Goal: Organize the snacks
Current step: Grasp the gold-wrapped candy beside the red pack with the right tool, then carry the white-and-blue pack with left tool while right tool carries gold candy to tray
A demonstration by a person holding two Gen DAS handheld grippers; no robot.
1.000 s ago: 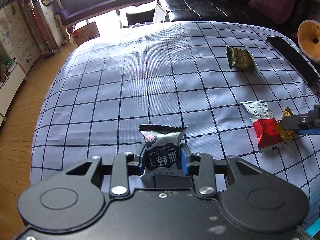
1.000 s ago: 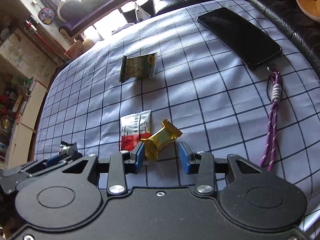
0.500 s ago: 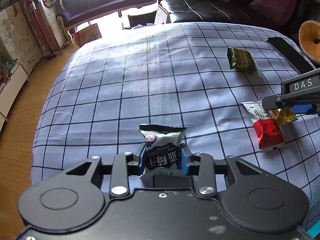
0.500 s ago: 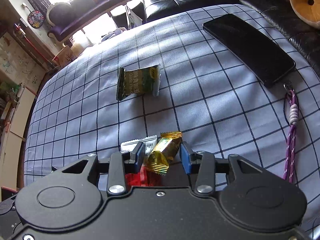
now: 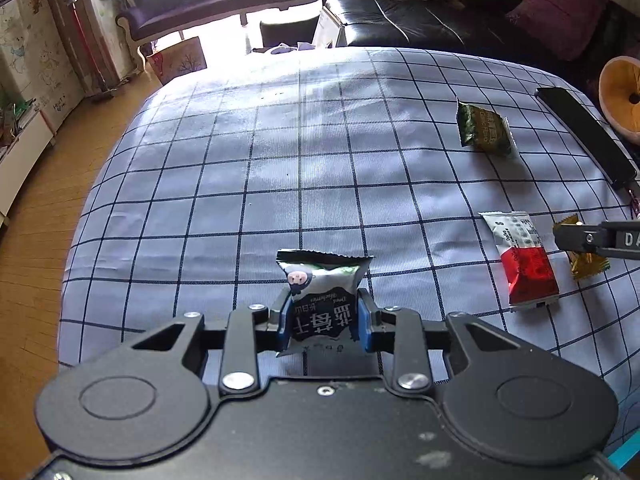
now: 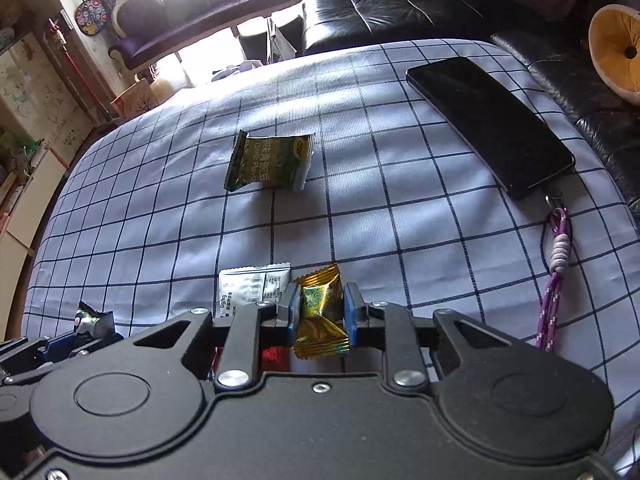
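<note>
My left gripper (image 5: 323, 314) holds a dark snack packet with a pig face (image 5: 325, 280) upright between its blue pads, low over the checked cloth; its jaws are still closing. In the right wrist view my right gripper (image 6: 320, 306) is closing with a gold-wrapped candy (image 6: 320, 320) pinched between its pads, just over a red and white packet (image 6: 253, 288). That packet (image 5: 525, 264) lies flat at the right in the left wrist view, with the right gripper's tip beside it. A green packet (image 6: 272, 160) lies farther back.
A black phone (image 6: 492, 120) lies at the right rear of the checked cloth (image 5: 280, 160), with a purple lanyard (image 6: 554, 292) trailing toward me. The cloth's edge drops to a wood floor on the left. Sofas stand behind.
My right gripper has shut on the gold candy, which now sits lengthwise between the pads. The left gripper has kept its place and squeezed the pig packet slightly tighter.
</note>
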